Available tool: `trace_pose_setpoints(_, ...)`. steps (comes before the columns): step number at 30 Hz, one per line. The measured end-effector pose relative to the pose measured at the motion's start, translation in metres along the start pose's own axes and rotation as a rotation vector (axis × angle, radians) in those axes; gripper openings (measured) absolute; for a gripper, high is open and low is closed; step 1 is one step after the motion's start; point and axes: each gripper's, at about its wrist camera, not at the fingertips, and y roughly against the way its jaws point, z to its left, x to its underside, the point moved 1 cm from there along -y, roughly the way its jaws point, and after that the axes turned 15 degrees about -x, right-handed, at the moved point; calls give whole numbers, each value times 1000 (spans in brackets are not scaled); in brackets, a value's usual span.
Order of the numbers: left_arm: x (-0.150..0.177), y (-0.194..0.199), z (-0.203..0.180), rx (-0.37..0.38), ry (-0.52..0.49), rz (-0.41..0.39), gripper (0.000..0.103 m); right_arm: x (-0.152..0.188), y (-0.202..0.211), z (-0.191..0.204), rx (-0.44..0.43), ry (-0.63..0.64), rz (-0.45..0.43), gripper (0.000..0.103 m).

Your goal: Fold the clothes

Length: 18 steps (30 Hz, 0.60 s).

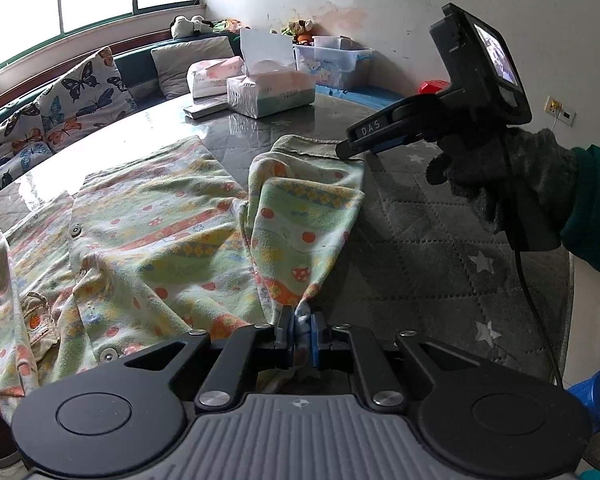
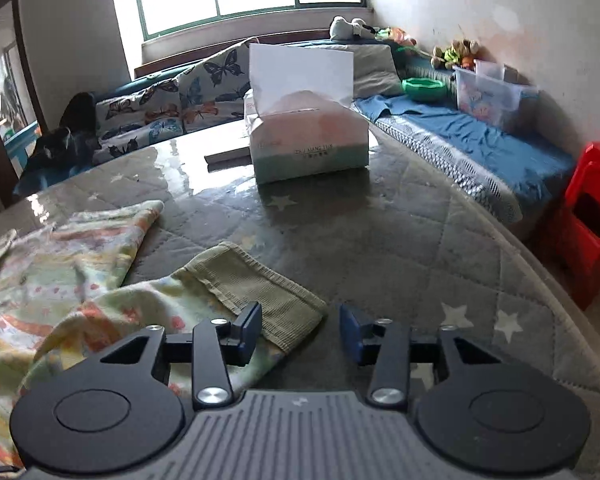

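Observation:
A patterned green, yellow and orange garment (image 1: 160,236) lies spread on the grey quilted table (image 1: 440,248). My left gripper (image 1: 302,322) is shut on a pinched fold of its sleeve, lifting it a little. The sleeve's olive ribbed cuff (image 1: 306,146) lies further out, and my right gripper (image 1: 350,152) sits at the cuff's right corner. In the right wrist view the right gripper (image 2: 300,326) is open, its fingers on either side of the cuff's (image 2: 256,280) corner. The garment (image 2: 60,280) spreads off to the left.
A tissue box (image 2: 308,136) stands at the table's far side, with a flat dark item (image 2: 228,156) beside it. Another tissue pack (image 1: 216,76) lies behind. Butterfly cushions (image 1: 60,108) line the bench. A red stool (image 2: 592,216) stands right of the table.

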Motion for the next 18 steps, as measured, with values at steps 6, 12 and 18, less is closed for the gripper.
trace_pose_setpoints(6, 0, 1, 0, -1, -3, -4, 9, 0, 24, 1, 40, 20, -49, 5)
trace_pose_setpoints(12, 0, 1, -2, 8, -10, -10, 9, 15, 76, -4, 157, 57, -105, 3)
trace_pose_setpoints(18, 1, -1, -6, 10, -30, -19, 9, 51, 104, -15, 259, 29, -82, 4)
